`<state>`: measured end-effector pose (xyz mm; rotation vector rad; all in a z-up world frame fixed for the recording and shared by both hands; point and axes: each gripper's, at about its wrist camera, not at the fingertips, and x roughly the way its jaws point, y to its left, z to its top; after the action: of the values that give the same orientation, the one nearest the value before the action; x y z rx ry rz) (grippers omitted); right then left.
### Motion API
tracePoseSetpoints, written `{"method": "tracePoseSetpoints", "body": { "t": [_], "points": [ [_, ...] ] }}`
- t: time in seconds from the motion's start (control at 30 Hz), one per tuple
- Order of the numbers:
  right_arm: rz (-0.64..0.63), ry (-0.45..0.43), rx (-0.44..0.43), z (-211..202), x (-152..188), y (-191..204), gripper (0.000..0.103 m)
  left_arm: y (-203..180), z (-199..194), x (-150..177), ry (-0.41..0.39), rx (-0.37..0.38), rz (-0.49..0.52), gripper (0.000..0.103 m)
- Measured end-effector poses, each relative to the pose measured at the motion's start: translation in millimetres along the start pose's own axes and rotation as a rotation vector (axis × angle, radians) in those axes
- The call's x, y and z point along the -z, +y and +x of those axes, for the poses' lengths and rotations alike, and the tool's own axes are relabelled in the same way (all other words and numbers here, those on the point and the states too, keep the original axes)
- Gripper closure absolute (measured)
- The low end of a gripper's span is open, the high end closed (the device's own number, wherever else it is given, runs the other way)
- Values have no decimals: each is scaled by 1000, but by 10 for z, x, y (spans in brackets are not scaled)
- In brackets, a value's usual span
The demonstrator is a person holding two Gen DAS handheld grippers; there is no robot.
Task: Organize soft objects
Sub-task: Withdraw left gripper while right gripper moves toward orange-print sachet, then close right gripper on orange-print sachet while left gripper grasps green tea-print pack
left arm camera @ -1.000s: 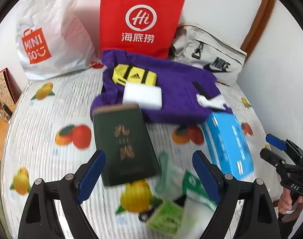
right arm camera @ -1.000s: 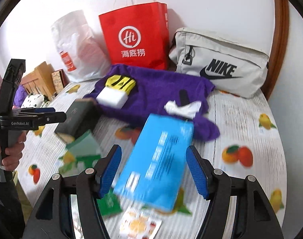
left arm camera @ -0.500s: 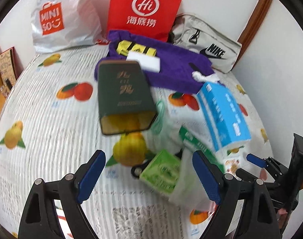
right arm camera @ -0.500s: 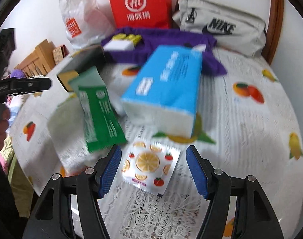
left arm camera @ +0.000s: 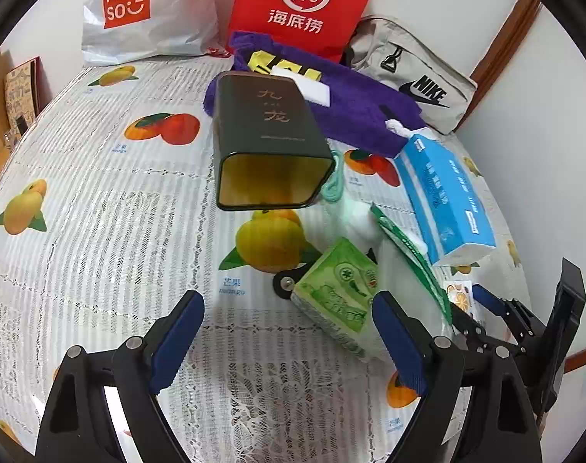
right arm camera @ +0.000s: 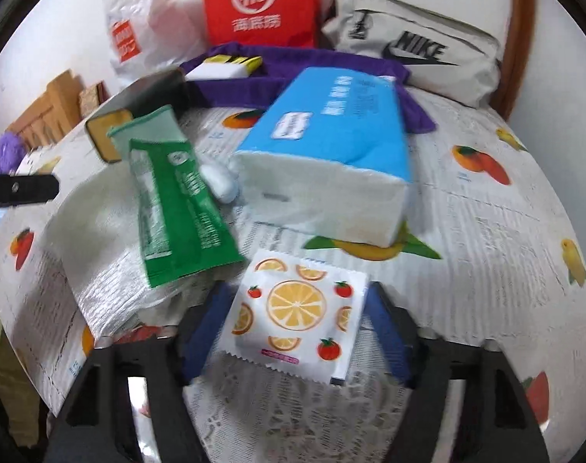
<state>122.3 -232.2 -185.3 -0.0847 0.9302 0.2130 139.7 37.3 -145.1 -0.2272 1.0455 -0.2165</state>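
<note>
My right gripper (right arm camera: 296, 297) is low over the table with its jaws closing. A small tissue packet (right arm camera: 293, 332) printed with orange slices lies flat between them, and the pads stand at its two side edges. Just beyond it are a blue tissue pack (right arm camera: 331, 146) and a green-wrapped paper pack (right arm camera: 173, 208). My left gripper (left arm camera: 289, 301) is open and holds nothing. A light green tissue pack (left arm camera: 339, 289) lies close to its right finger. A dark green tin (left arm camera: 265, 135) lies on its side, its open mouth facing me.
A purple towel (left arm camera: 354, 104) with a white sponge (left arm camera: 308, 85) lies behind the tin. A red paper bag (left arm camera: 304, 4), a white shopping bag (left arm camera: 138, 11) and a grey Nike bag (left arm camera: 412, 77) line the wall. The fruit-print tablecloth (left arm camera: 100, 193) is bare at the left.
Both grippers have come down toward the table. The right one has dropped over the orange-slice packet, which now sits between its fingers. The left one has closed in on the light green pack.
</note>
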Motion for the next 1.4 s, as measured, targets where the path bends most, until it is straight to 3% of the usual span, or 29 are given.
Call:
{"method": "tracePoseSetpoints", "body": {
  "t": [0.17,0.2,0.23,0.57,0.67,0.7,0.8,0.97,1.1,1.2,1.23,1.27,1.4],
  "points": [
    [-20,-22,-13,-38,35,-28,54,-86,7,30,-1,20,25,15],
    [-27,-26,-13,-54,45,-18,73,-110,18,38,0,22,35,15],
    [-30,-33,-56,-85,52,3,102,-138,37,47,4,20,49,15],
    [21,-18,-113,-100,60,-94,103,-152,114,40,19,2,54,15],
    [3,-3,-80,-148,67,-104,102,-130,118,40,20,1,50,15],
    [10,-6,-83,-165,77,-121,94,-123,120,43,20,4,47,15],
    [65,-8,-126,-143,107,-207,27,-114,139,47,26,8,43,15],
    [87,-39,-102,-97,128,-119,12,-99,147,55,31,13,42,15],
    [10,-30,11,-10,145,131,13,-70,152,49,33,22,31,15],
    [27,-22,17,-12,146,160,17,-51,171,58,38,26,25,15],
    [24,-32,17,-28,150,143,34,-43,180,62,41,26,24,15],
    [36,-48,27,-53,154,113,44,-42,186,63,42,26,23,15],
    [47,-46,13,-78,144,7,59,-6,205,75,47,33,13,15]
  ]
}}
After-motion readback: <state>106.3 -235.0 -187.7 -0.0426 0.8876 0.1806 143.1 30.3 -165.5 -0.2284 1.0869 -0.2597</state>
